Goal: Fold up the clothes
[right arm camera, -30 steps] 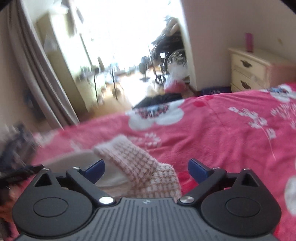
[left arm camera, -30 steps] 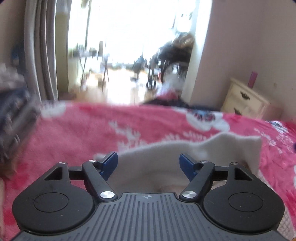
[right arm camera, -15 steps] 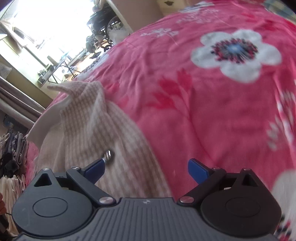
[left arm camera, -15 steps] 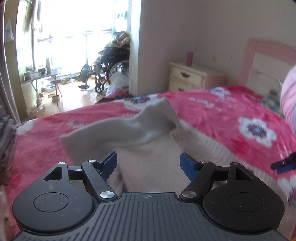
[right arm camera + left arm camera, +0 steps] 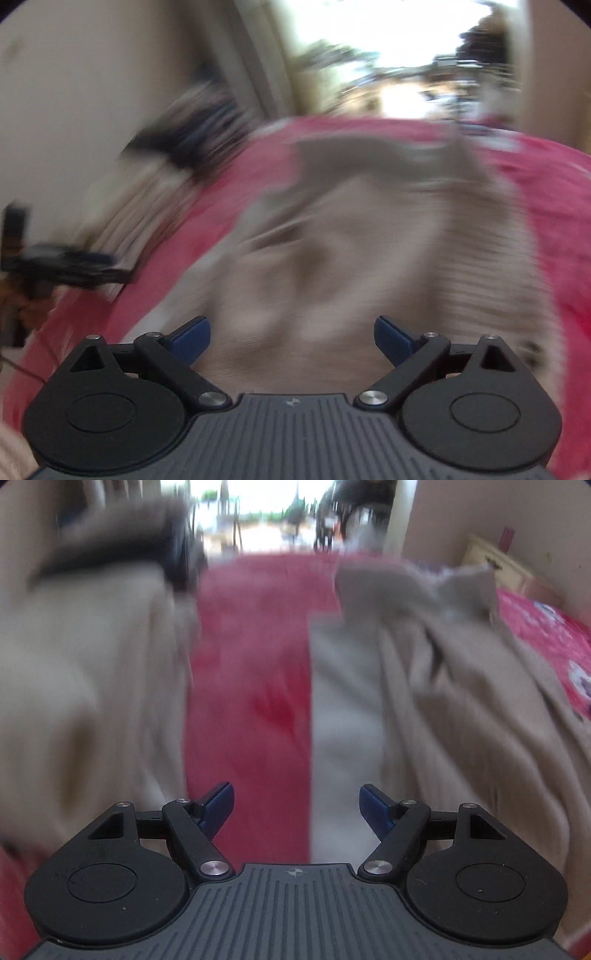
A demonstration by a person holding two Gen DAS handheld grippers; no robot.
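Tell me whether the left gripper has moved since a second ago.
Yes. The left gripper has swung left: the nightstand now sits at the far right edge, and the view is motion-blurred.

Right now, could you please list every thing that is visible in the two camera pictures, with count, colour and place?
beige garment: one, beige knit, crumpled on the bed, ahead of both grippers.
bed cover: one, pink-red with white flowers, under the clothes.
stack of clothes: one pile, beige with a dark piece on top, at the left; blurred.
nightstand: one, cream, by the wall at the far right.
doorway: one, bright, far end; items behind too blurred to name.
left gripper: one, black with blue fingers, open, empty.
right gripper: one, black with blue fingers, open, empty.
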